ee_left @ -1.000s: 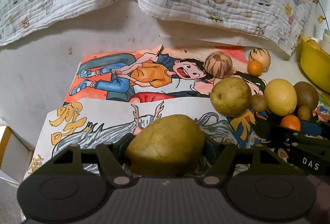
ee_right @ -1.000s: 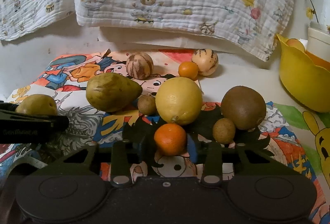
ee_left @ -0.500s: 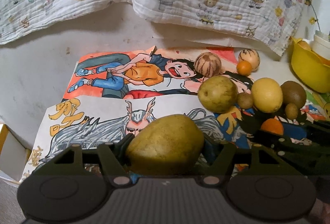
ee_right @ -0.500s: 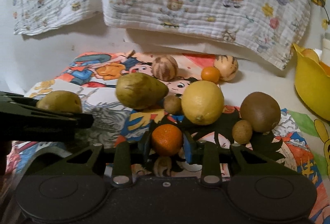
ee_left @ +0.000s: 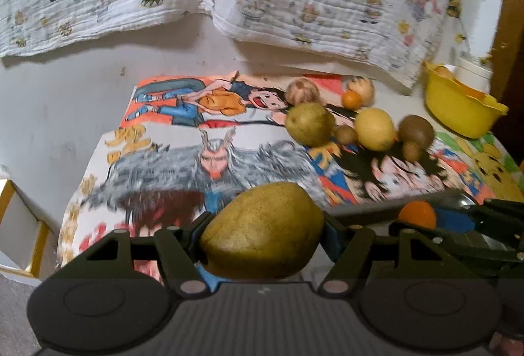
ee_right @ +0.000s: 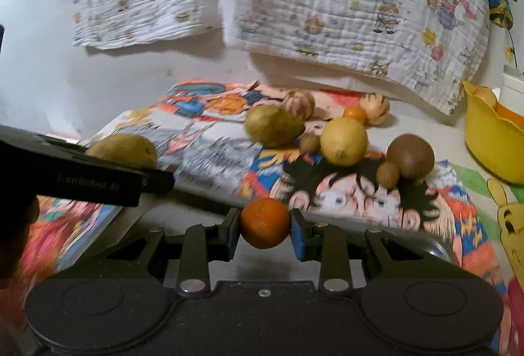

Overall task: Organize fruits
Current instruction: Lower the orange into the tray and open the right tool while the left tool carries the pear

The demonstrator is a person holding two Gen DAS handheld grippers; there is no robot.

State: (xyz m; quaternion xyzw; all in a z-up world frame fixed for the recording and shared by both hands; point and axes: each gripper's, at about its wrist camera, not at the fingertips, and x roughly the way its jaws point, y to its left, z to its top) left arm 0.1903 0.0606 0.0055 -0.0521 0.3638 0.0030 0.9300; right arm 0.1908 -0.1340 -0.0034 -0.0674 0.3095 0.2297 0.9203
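The left gripper (ee_left: 262,244) grips a yellow-green pear (ee_left: 262,230), its long axis lying across the jaws, narrow end pointing right. The right gripper (ee_right: 264,225) is clamped on a small orange (ee_right: 264,222), above the cartoon posters (ee_right: 360,192). The writing on the left gripper's side is too blurred to read.

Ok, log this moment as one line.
left gripper: shut on pear | right gripper: shut on orange | both clear of mat | bowl: right
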